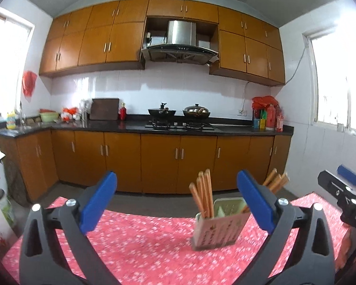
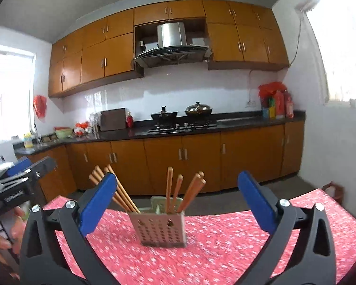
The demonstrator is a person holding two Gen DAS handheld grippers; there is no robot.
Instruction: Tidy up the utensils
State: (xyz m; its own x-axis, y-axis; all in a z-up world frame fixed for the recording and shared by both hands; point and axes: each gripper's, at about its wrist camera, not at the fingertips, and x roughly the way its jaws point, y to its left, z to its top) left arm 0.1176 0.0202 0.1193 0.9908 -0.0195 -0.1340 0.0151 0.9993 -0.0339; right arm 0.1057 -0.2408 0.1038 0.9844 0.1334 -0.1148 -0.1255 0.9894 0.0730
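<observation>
A beige perforated utensil holder (image 1: pixel 216 228) stands upright on the red flowered tablecloth (image 1: pixel 142 242). Several wooden chopsticks (image 1: pixel 203 192) stick up out of it. My left gripper (image 1: pixel 176 175) is open, nothing between its blue pads, and the holder sits ahead toward its right finger. In the right wrist view the same holder (image 2: pixel 161 230) with its chopsticks (image 2: pixel 169 187) stands straight ahead of my right gripper (image 2: pixel 177 176), which is also open and holds nothing. Each gripper shows at the edge of the other's view: the right gripper (image 1: pixel 339 178), the left gripper (image 2: pixel 33 166).
Beyond the table's far edge is a strip of floor, then wooden base cabinets (image 1: pixel 178 161) under a dark counter with a gas stove and two pots (image 1: pixel 197 112). A person's hand (image 2: pixel 9 235) holds the left gripper's handle. A red bin (image 2: pixel 333 188) stands on the floor at the right.
</observation>
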